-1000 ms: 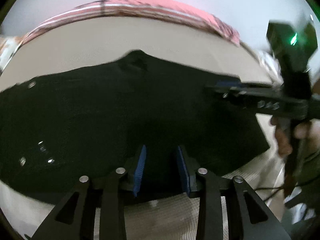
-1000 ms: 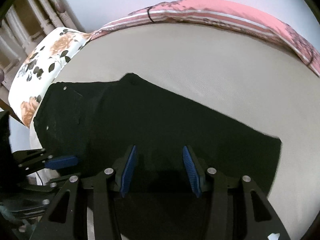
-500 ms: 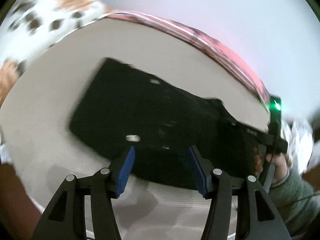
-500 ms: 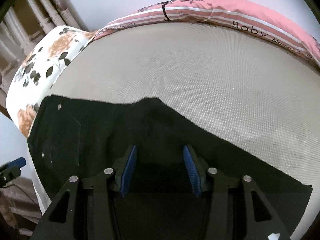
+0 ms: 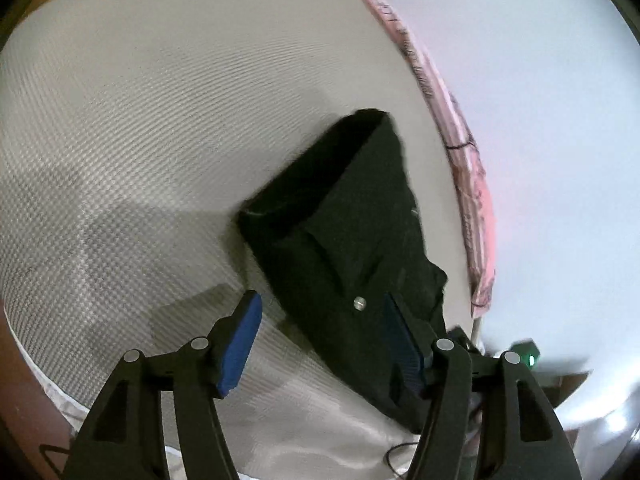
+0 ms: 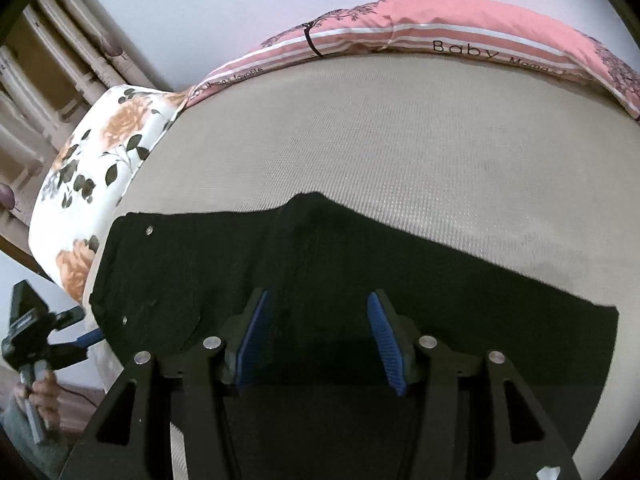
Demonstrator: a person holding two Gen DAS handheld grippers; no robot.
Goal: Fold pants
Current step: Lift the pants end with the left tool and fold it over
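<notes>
Left wrist view shows the left gripper [image 5: 322,336] over the waist end of the black pants [image 5: 352,248], which lie flat on the beige bed [image 5: 160,120] near its edge by the pink striped bolster [image 5: 476,200]; its jaws have just been opening, they stand apart and hold nothing, with the waist corner and its metal button [image 5: 359,302] seen between them. In the right wrist view, the right gripper [image 6: 316,332] is above the middle of the pants [image 6: 400,280], jaws partly open and gripping nothing, and the floral pillow [image 6: 100,160] lies at the bed's left corner.
</notes>
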